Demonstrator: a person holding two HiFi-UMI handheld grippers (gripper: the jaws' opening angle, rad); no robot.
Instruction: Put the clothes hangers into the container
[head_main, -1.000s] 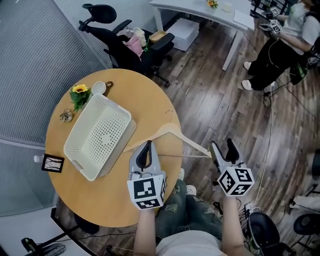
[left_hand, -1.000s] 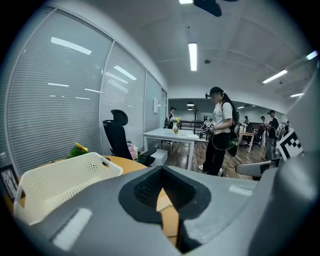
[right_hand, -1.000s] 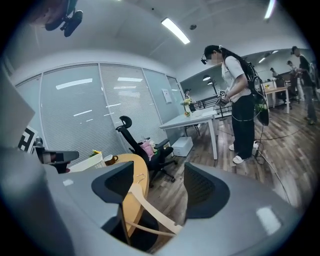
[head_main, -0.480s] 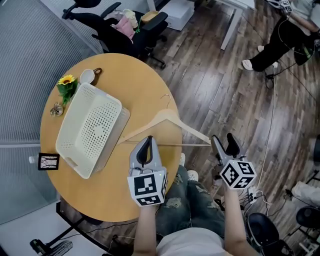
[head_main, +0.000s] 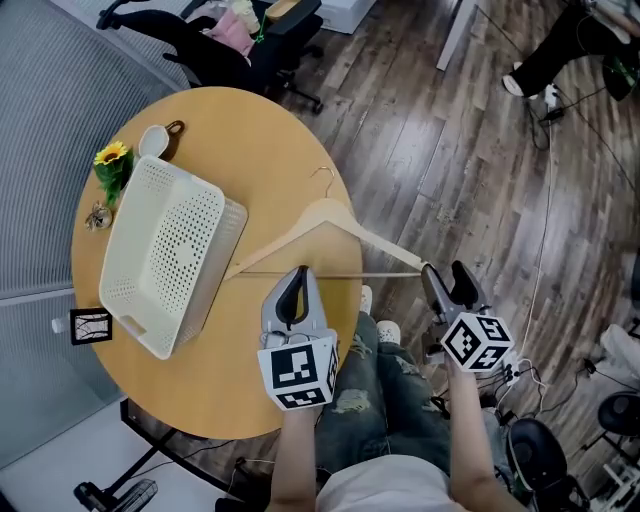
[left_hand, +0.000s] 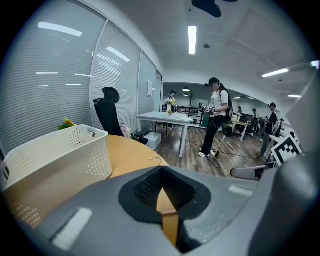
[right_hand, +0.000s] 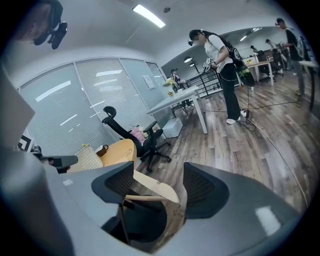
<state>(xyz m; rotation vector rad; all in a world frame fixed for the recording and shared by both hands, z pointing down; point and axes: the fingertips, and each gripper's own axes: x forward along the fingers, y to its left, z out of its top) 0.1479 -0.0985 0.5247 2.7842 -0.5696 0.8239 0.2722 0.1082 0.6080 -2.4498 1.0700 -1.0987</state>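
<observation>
While looking along right gripper (right_hand: 159, 172), see jaws part-way apart yet clamped on outer tip of wooden hanger (right_hand: 155, 186), where arm & thin bar meet. At left gripper (left_hand: 162, 169), see pads shut tip to tip, tan sliver in slot behind; can't tell whether pinching bar or just lying over it. From head view: left tip at bar approx mid-length, right one at bar's end, both pointing away from body.

Below left gripper, hook & left arm of hanger: round tan table (head_main: 260, 130). Beyond rim, under right gripper & right arm of hanger: dark wood-plank floor (head_main: 470, 170), w/ jeans-clad knees (head_main: 390, 400) nearer body.

On table, left of hanger: white perforated container (head_main: 150, 260), empty; hanger's left tip just beside its right wall, outside it. At container's far end: yellow flower (head_main: 112, 160), small white cup (head_main: 155, 140); by near end, black marker card (head_main: 90, 325).

Further out: black office chair (head_main: 215, 62), grey blinds (head_main: 40, 150) along left side; in left gripper view, white desk (left_hand: 165, 119) & standing person (left_hand: 215, 117).
</observation>
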